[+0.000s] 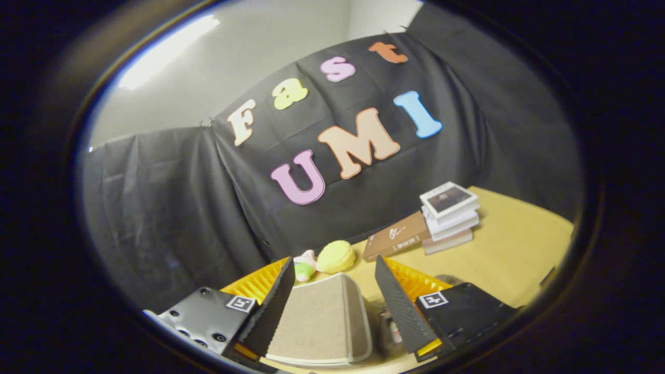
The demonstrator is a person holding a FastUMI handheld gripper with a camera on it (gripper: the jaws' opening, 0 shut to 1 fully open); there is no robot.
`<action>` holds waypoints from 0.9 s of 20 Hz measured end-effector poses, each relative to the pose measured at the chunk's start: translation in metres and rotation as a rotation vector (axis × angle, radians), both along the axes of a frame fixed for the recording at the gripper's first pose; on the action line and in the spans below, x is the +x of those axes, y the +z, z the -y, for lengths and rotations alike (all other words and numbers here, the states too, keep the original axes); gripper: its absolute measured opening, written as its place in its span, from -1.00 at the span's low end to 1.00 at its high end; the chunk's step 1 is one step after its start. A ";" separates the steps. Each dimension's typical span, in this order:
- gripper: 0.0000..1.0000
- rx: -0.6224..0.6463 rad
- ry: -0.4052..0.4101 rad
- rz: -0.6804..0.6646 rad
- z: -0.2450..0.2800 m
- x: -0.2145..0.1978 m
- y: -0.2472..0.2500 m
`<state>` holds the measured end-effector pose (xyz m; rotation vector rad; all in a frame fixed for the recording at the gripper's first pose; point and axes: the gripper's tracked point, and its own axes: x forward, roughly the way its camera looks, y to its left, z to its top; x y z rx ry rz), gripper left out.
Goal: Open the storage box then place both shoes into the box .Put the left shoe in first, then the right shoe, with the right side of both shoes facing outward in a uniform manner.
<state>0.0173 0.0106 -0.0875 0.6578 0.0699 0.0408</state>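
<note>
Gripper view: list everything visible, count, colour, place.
Shoe: 1, beige with pale sole, between the fingers, sole side up
Books: 1 stack, pale covers, on the table beyond the right finger
Brown book: 1, lying flat against the stack's left
Yellow plush: 1, on the table ahead of the shoe, near the wall
Small toy: 1, pink, white and green, left of the plush
Table: 1, tan
Tongs: 1, fingers spread either side of the shoe; contact unclear
</note>
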 end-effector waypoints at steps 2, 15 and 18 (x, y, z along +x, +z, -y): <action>0.96 0.136 -0.030 -0.015 -0.001 -0.003 -0.019; 0.83 0.744 -0.174 -0.140 -0.008 -0.013 -0.123; 0.80 0.849 -0.174 -0.186 -0.018 -0.020 -0.138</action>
